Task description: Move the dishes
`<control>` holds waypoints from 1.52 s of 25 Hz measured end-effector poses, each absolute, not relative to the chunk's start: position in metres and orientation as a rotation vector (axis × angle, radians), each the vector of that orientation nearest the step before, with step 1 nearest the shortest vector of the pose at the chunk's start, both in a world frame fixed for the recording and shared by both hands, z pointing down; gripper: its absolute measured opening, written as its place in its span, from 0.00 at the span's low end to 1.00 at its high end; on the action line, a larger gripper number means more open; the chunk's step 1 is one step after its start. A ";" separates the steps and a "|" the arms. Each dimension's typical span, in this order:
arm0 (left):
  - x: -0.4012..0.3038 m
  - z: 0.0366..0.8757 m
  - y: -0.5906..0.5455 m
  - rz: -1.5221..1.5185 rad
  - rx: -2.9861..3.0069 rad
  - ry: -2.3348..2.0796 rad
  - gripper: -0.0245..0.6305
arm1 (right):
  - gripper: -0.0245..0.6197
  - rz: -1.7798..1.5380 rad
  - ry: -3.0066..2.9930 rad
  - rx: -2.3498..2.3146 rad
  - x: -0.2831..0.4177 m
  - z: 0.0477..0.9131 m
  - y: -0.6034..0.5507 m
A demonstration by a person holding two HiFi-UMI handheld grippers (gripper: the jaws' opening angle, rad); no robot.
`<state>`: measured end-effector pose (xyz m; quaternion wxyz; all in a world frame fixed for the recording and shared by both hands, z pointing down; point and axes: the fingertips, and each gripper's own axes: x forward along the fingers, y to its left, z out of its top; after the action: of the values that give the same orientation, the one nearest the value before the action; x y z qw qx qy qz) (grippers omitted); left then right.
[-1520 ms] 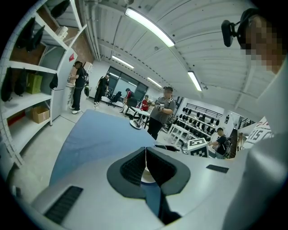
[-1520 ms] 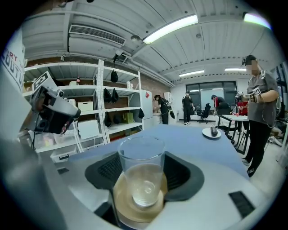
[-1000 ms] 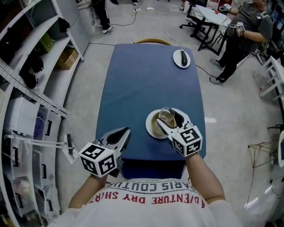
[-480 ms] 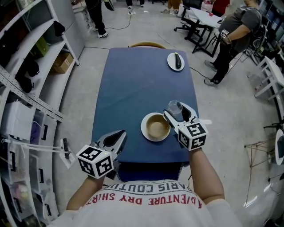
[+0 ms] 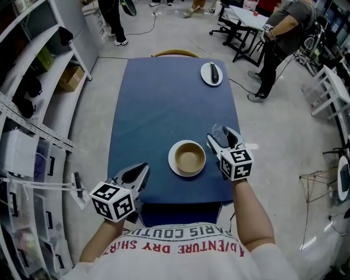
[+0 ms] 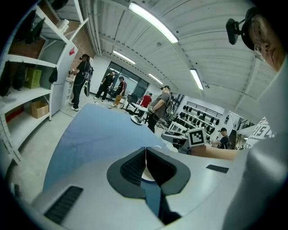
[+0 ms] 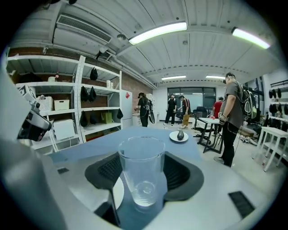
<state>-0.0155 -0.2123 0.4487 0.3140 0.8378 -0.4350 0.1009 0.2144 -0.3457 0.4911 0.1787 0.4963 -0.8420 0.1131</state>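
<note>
A clear drinking glass [image 7: 141,173] stands upright between the pads of my right gripper [image 7: 142,158], which is shut on it. In the head view that gripper [image 5: 221,138] holds the glass [image 5: 217,131] over the blue table [image 5: 164,104], just right of a white plate [image 5: 176,165] carrying a tan bowl [image 5: 189,157]. My left gripper [image 5: 136,174] hovers at the table's near left corner with its jaws together and nothing in them. In its own view the left gripper [image 6: 146,150] points across the table. A second white plate [image 5: 205,71] with a dark item lies at the far right.
The table's right edge runs close beside the right gripper. A chair back [image 5: 175,53] stands at the far end. Shelving [image 5: 33,82] lines the left side. People stand near a desk [image 5: 249,16] at the far right.
The right gripper has carried the glass from over the bowl to the right, beside the plate. The left gripper has kept its place.
</note>
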 end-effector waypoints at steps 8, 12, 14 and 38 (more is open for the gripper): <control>-0.017 0.458 -0.218 0.283 2.189 -1.144 0.08 | 0.48 0.361 -2.328 1.488 0.236 0.510 -0.359; -0.013 0.463 -0.217 0.291 2.181 -1.139 0.08 | 0.48 0.390 -2.342 1.537 0.245 0.514 -0.356; -0.012 0.466 -0.217 0.289 2.175 -1.136 0.08 | 0.48 0.376 -2.350 1.557 0.246 0.514 -0.355; -0.012 0.466 -0.209 0.222 2.182 -1.124 0.08 | 0.52 0.371 -2.360 1.468 0.221 0.501 -0.275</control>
<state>-0.0122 -0.2085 0.4657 0.3321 0.8351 -0.4302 0.0848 0.2214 -0.2751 0.5011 0.1679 0.5161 -0.8297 0.1305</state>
